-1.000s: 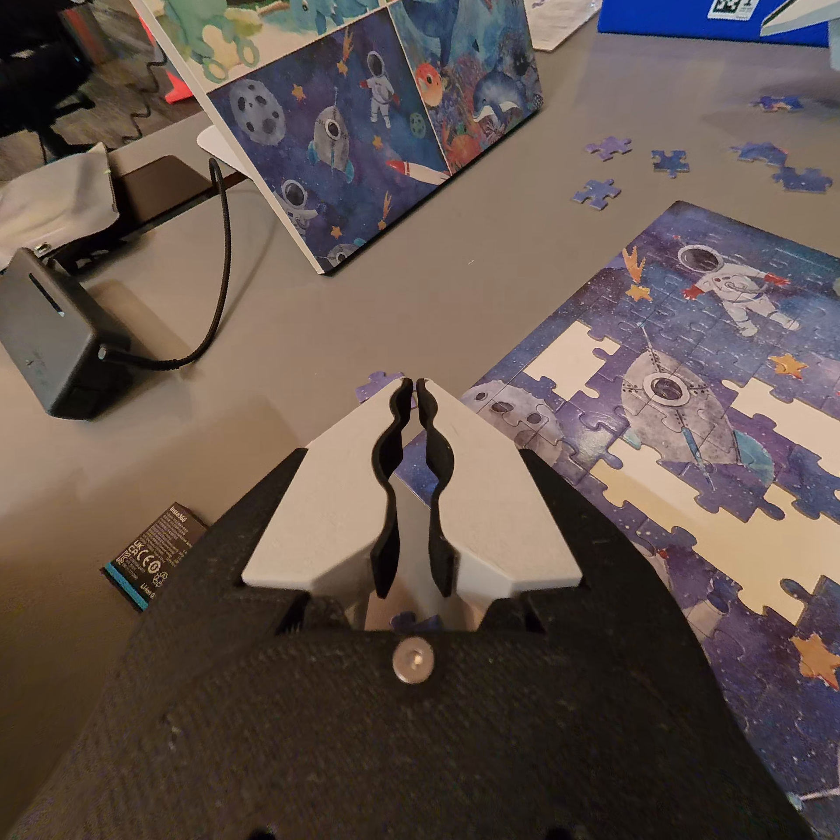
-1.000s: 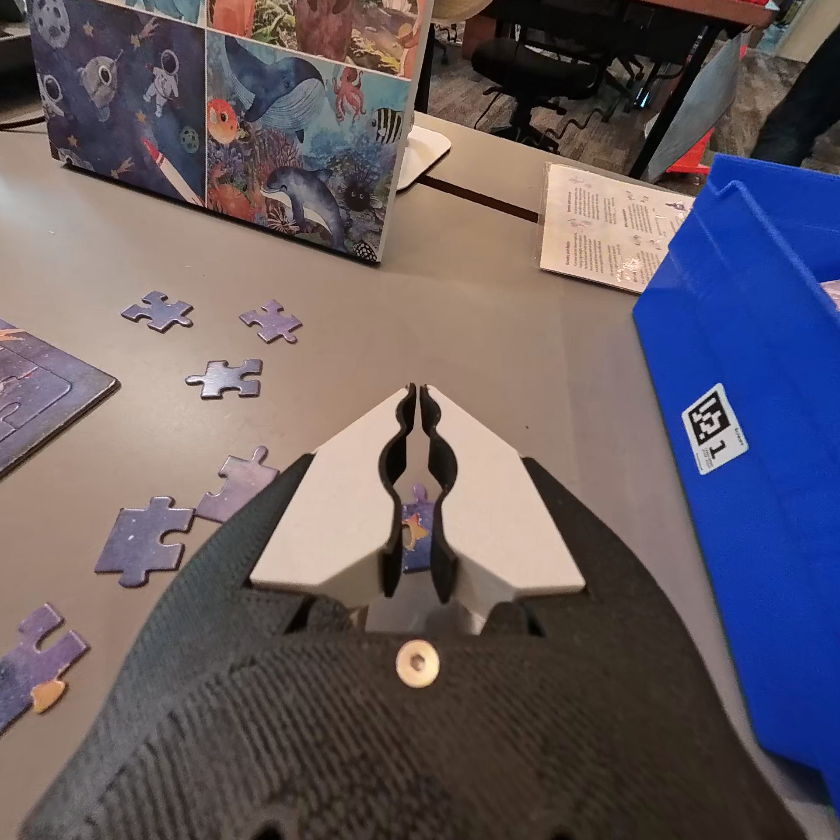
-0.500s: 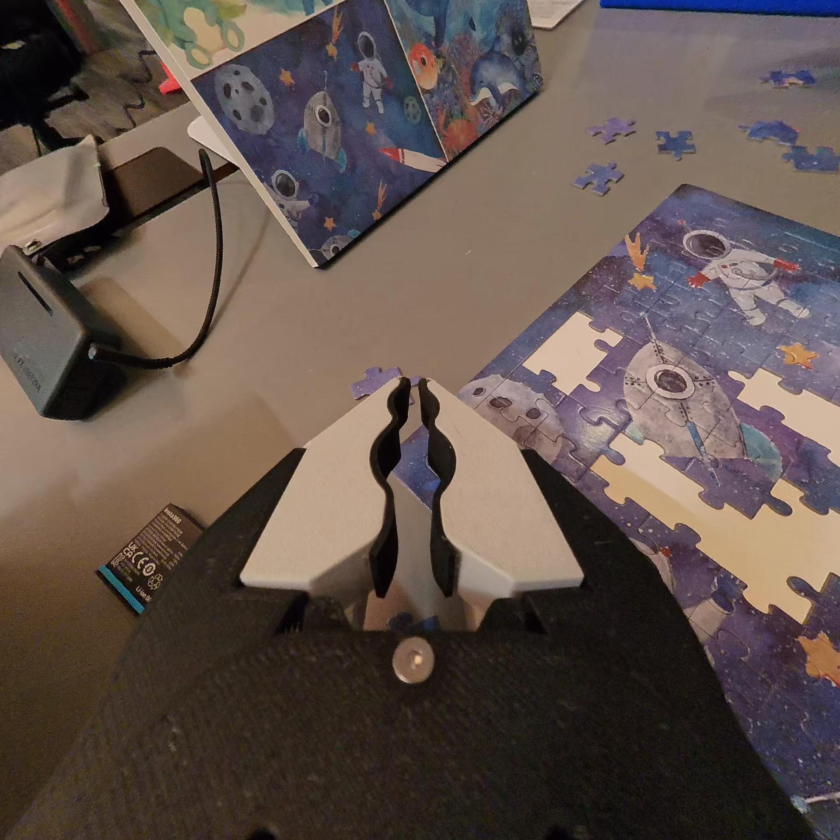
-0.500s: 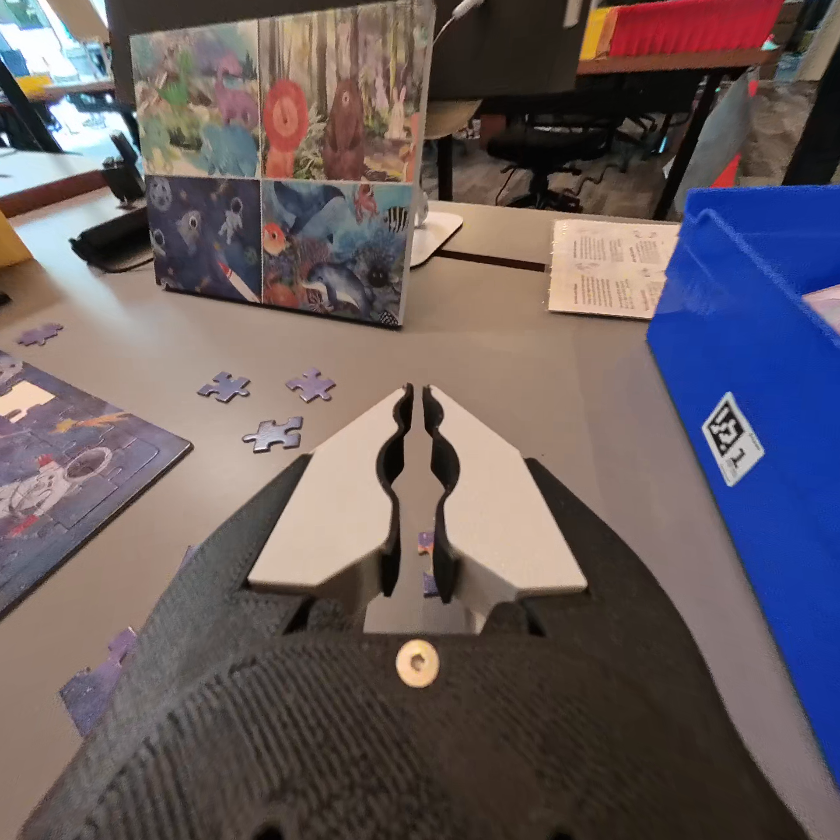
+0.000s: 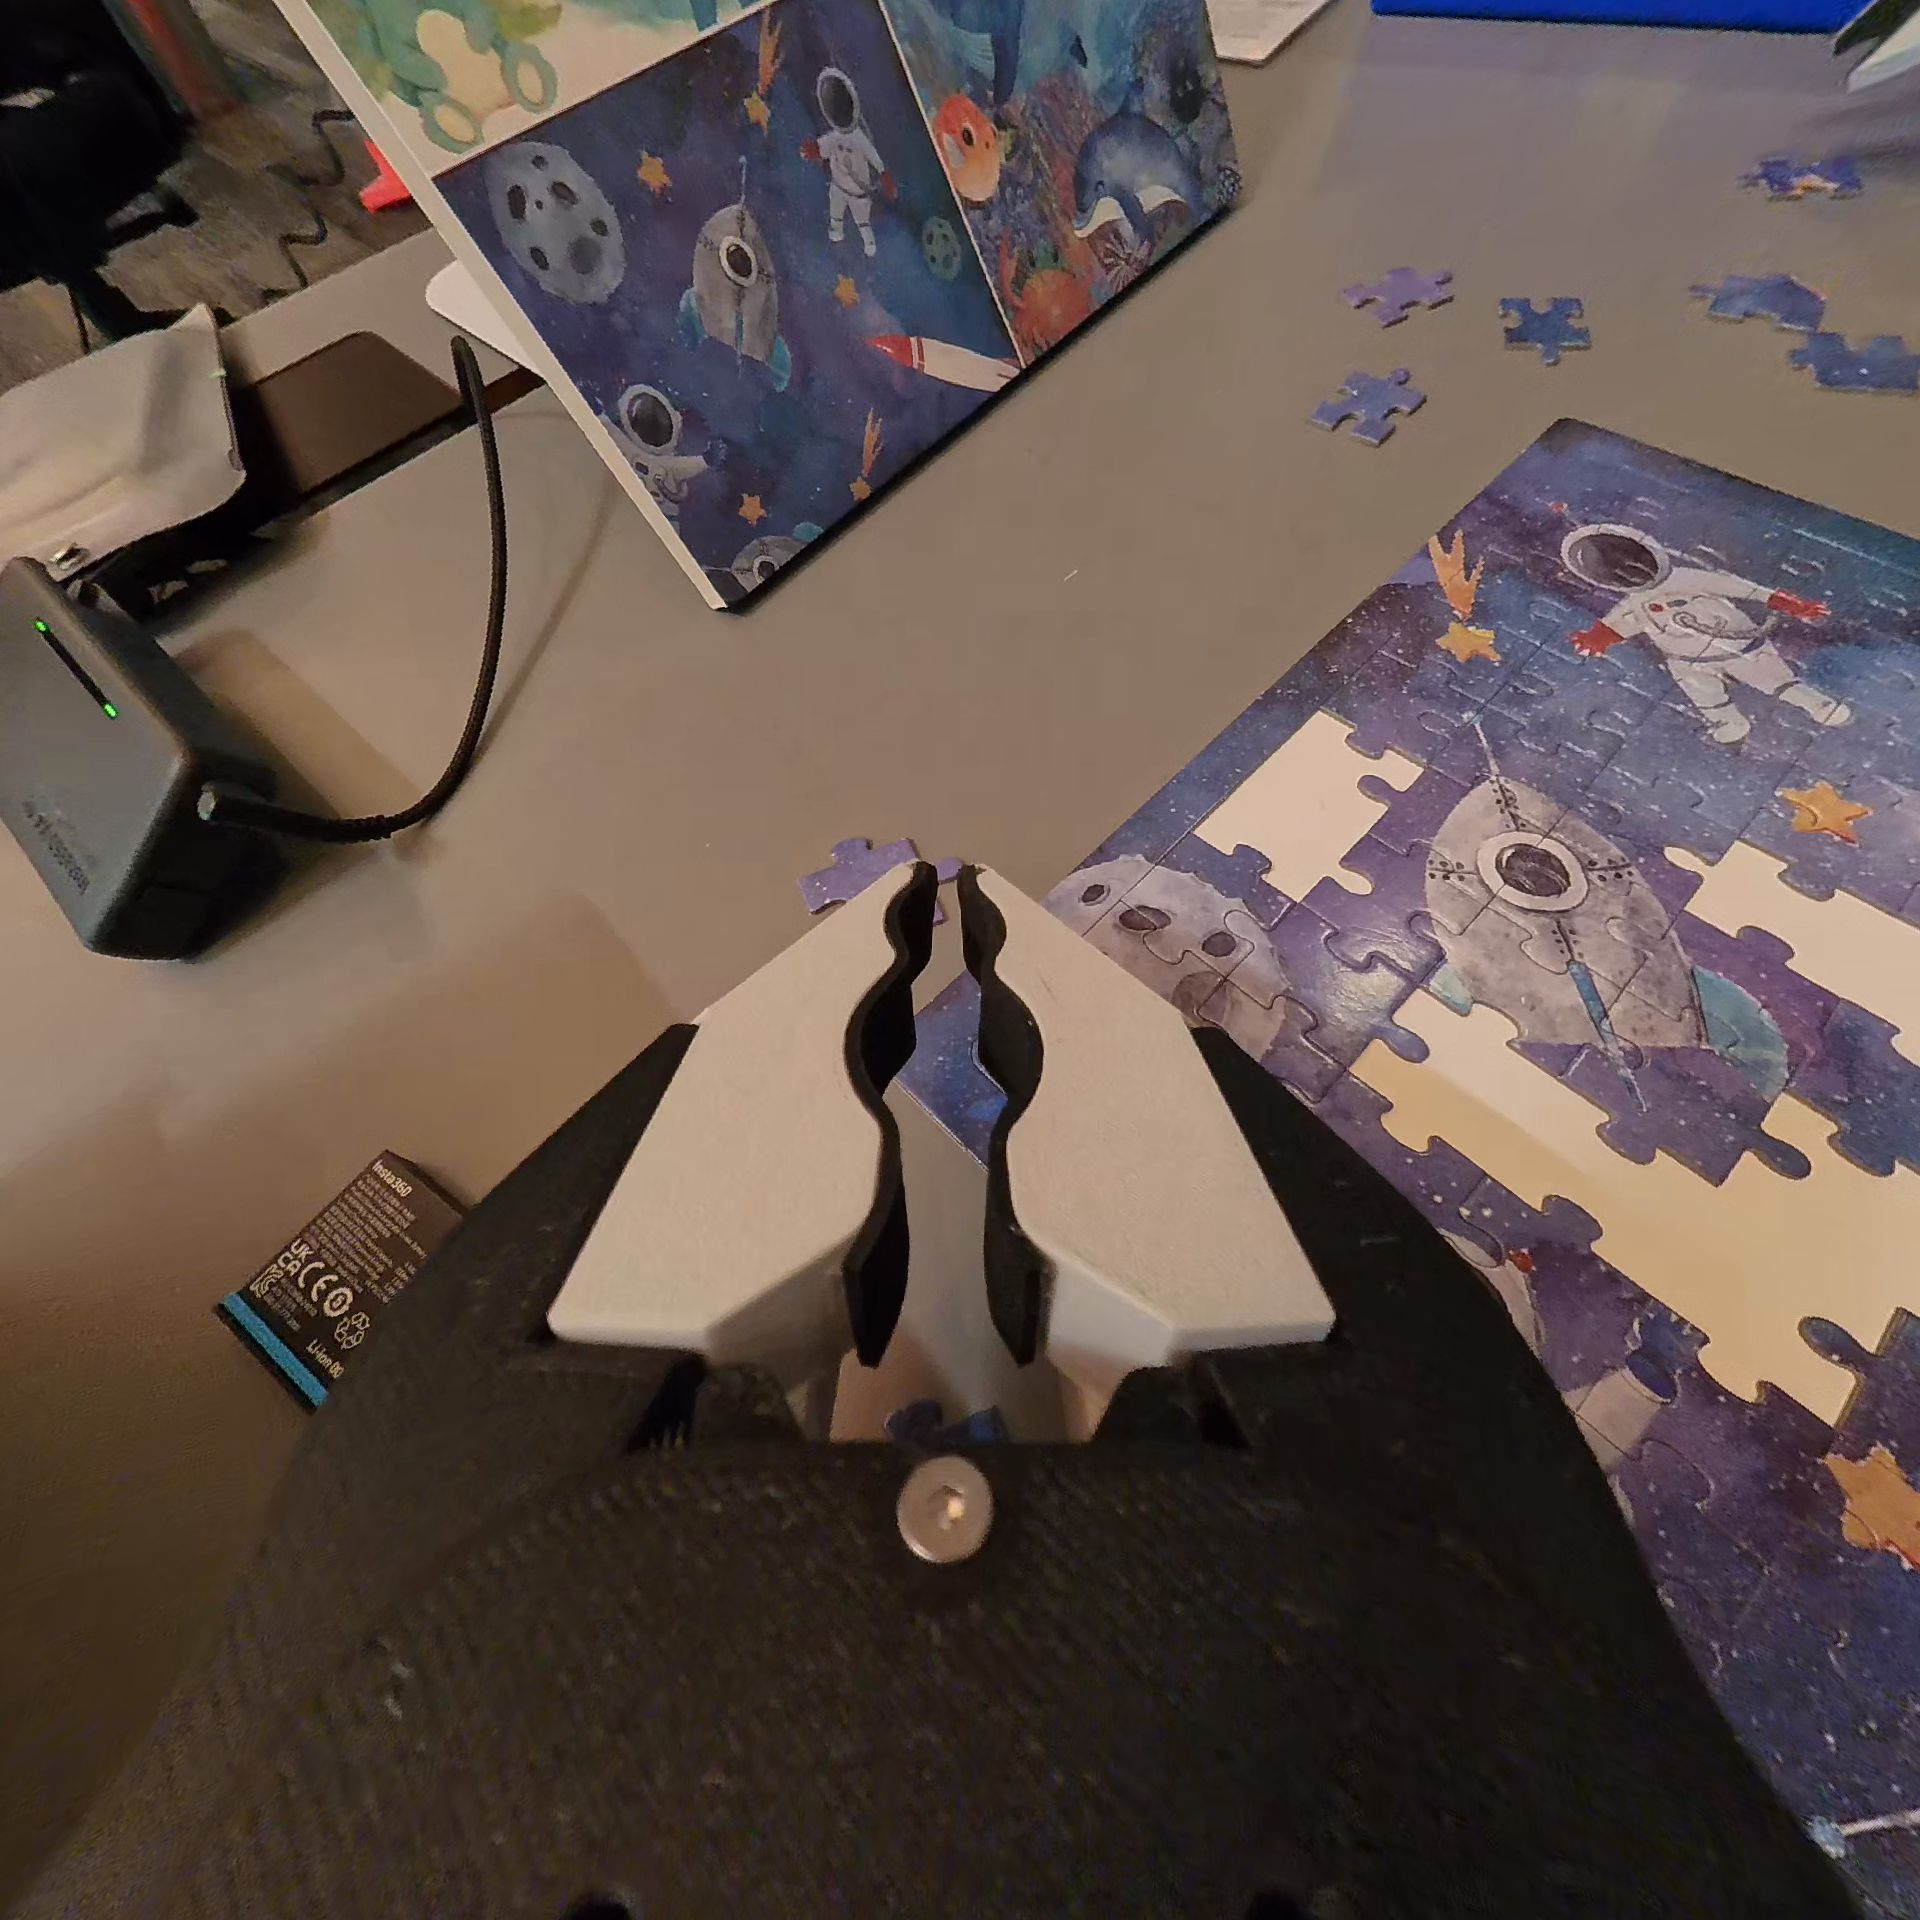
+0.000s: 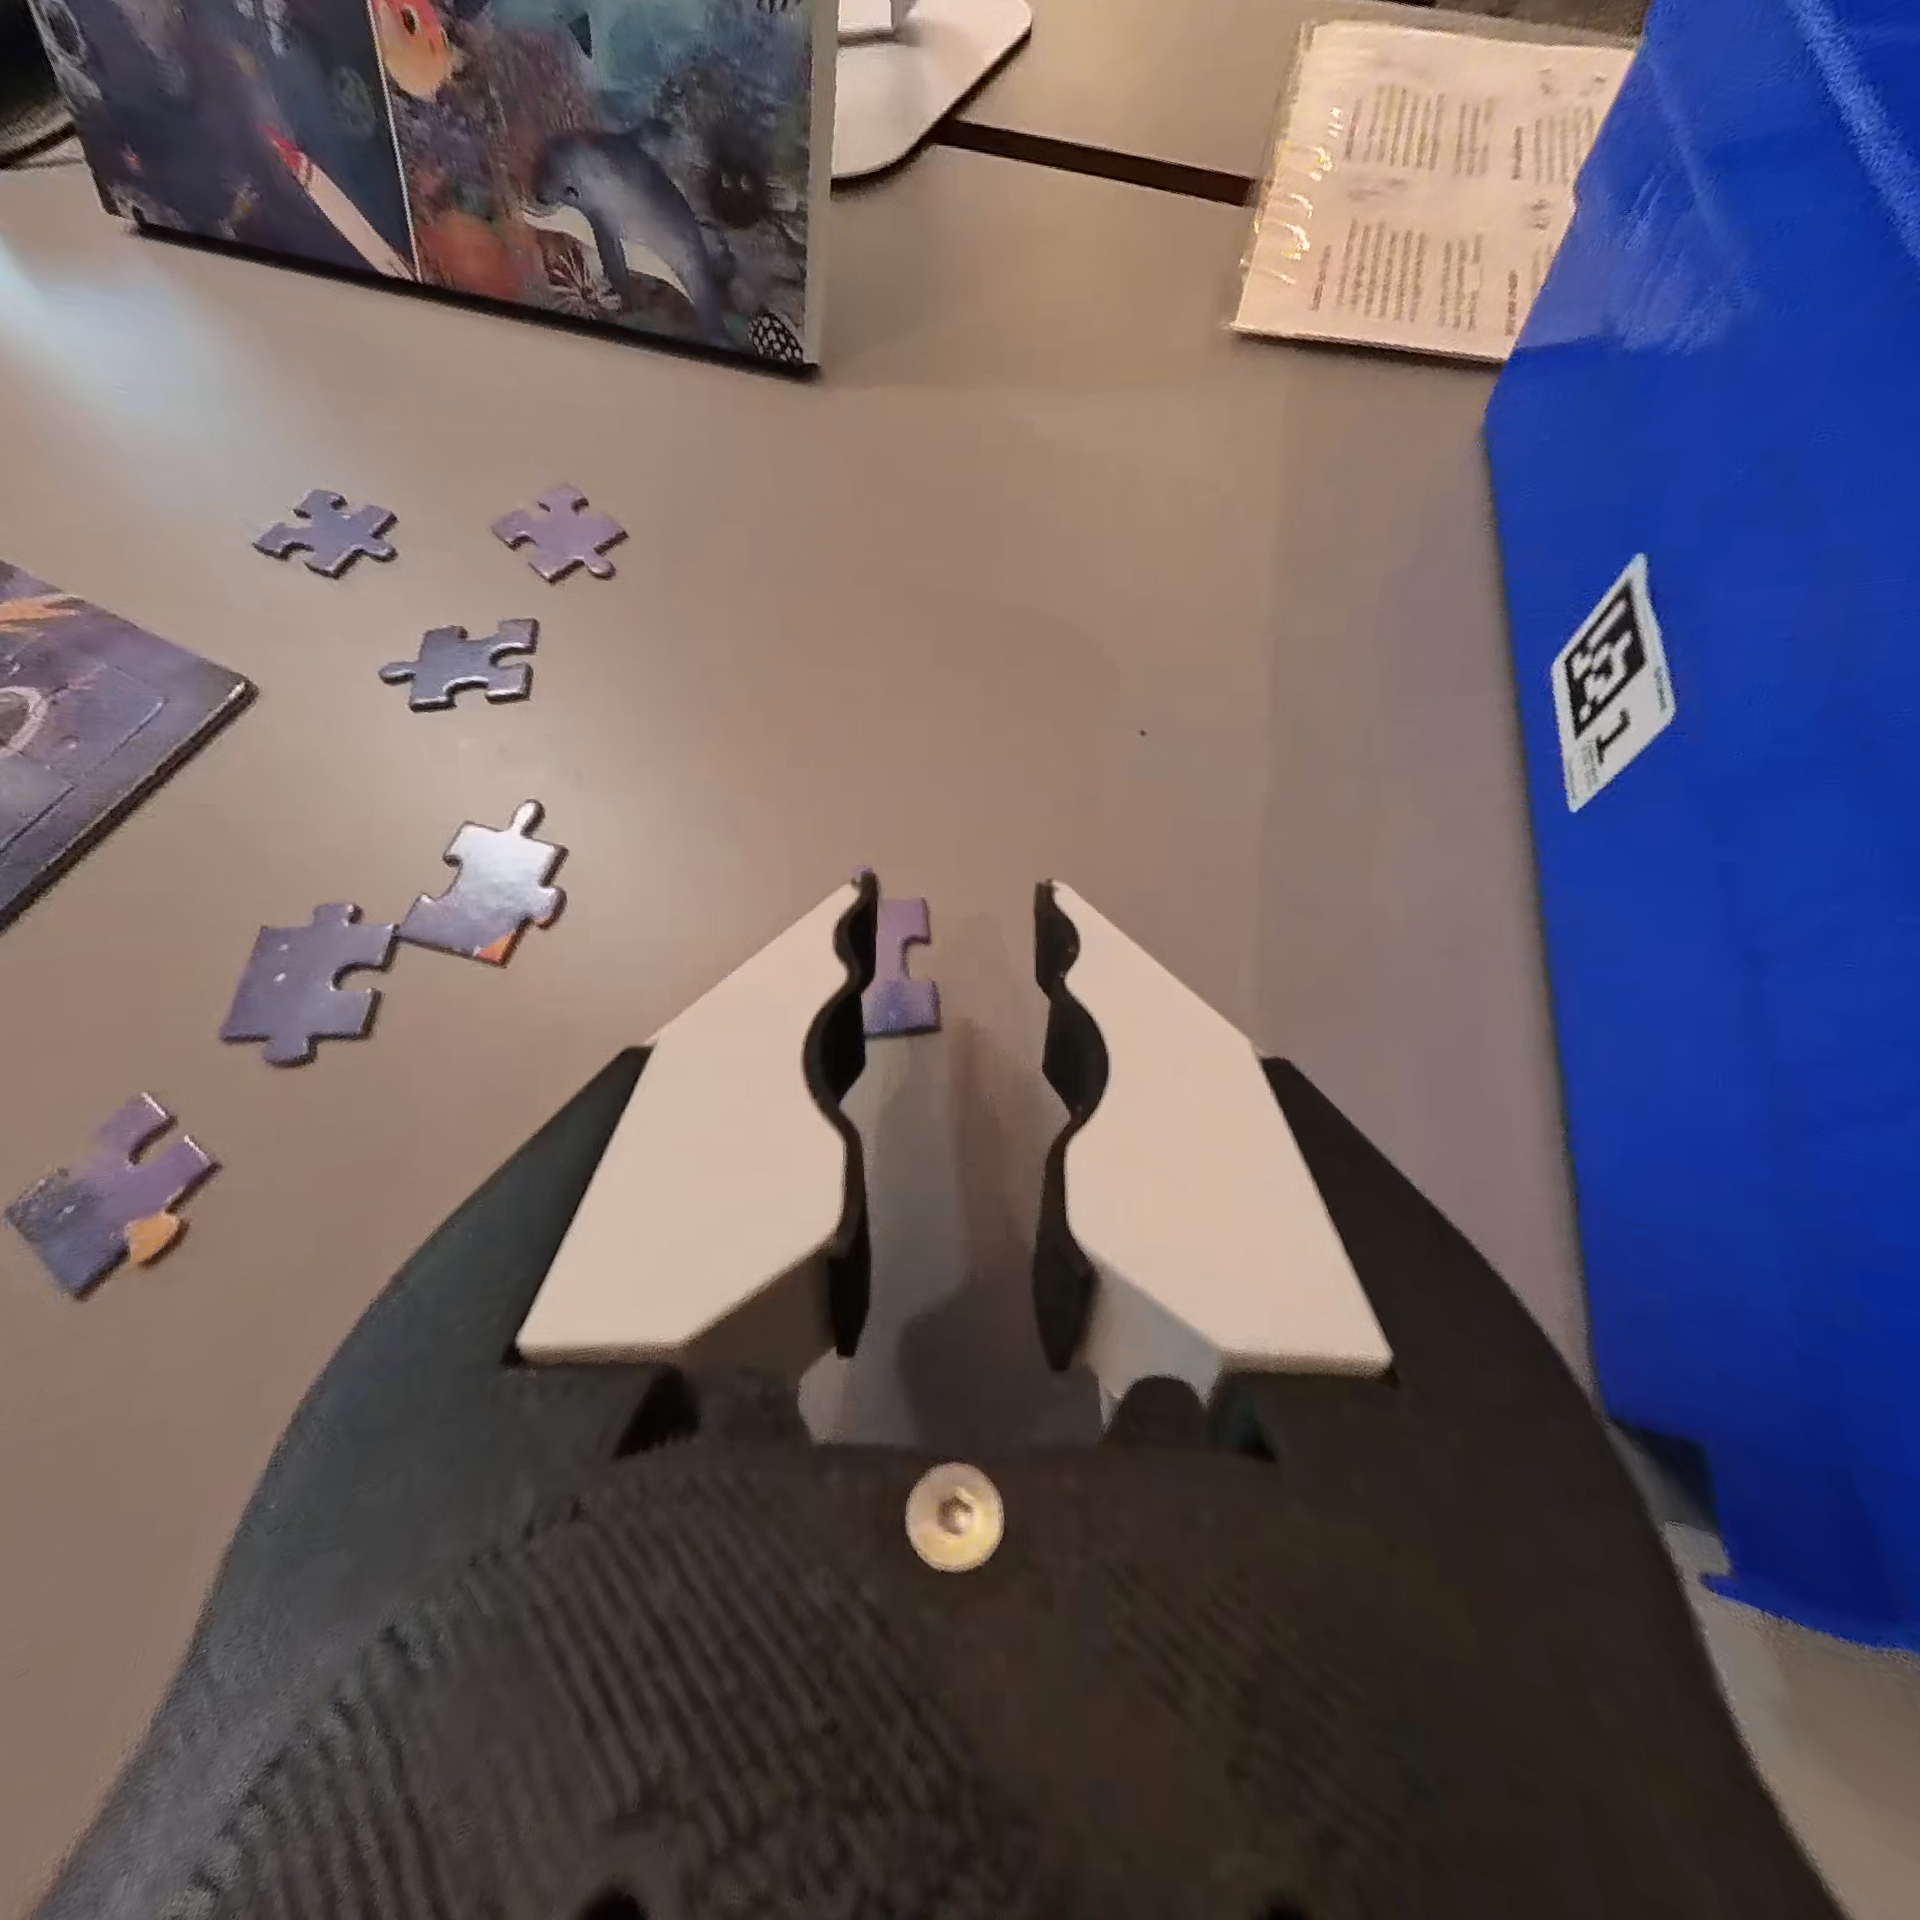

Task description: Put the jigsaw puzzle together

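The space jigsaw puzzle lies flat on the grey table, with several cream gaps in its middle rows. My left gripper is shut and hovers over the puzzle's near-left corner, with one loose piece just beyond its tips. My right gripper is open over the table. A purple piece lies flat between its fingers, close to the left finger. Several loose pieces lie to its left, near the puzzle's corner.
The picture box stands upright at the back. A blue bin stands close to the right of my right gripper, with a printed sheet behind it. A grey device with a cable and a small black battery lie on the left. The gap from one gripper's tips to the other's is roughly 45 centimetres.
My right gripper has opened; it tipped up half a second ago and now points down at the table, with a piece showing between its fingers. The left gripper barely moved and stays shut.
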A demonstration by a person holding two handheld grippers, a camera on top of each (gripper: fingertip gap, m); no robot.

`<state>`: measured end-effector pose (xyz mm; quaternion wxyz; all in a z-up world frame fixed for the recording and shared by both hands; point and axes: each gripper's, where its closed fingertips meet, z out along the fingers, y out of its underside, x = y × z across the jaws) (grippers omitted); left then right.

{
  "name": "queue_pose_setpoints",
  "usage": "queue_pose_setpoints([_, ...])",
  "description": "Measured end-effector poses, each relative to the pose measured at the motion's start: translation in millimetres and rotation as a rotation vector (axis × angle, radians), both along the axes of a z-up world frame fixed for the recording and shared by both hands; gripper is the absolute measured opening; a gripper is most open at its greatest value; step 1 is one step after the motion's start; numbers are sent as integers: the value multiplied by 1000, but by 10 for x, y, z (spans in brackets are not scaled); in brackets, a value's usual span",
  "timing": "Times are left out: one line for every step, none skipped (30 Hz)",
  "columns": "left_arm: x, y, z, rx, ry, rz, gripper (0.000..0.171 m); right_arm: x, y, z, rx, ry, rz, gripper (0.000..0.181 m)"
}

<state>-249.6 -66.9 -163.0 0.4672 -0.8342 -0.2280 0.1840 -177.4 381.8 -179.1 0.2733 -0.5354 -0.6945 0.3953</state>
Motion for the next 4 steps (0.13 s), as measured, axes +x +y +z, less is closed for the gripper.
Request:
queue_pose_setpoints([2, 3, -4, -3, 1, -1, 2, 11, 11, -19, -1, -12, 2, 30])
queue_pose_setpoints([4, 5, -8, -6, 1, -2, 2, 16, 6, -33, -9, -24, 9, 31])
queue_pose_setpoints([5, 6, -13, -10, 2, -2, 2, 21, 1, -52, -15, -38, 12, 30])
queue_pose_setpoints([4, 6, -18, -13, 2, -2, 2, 28, -6, -82, -16, -58, 15, 30])
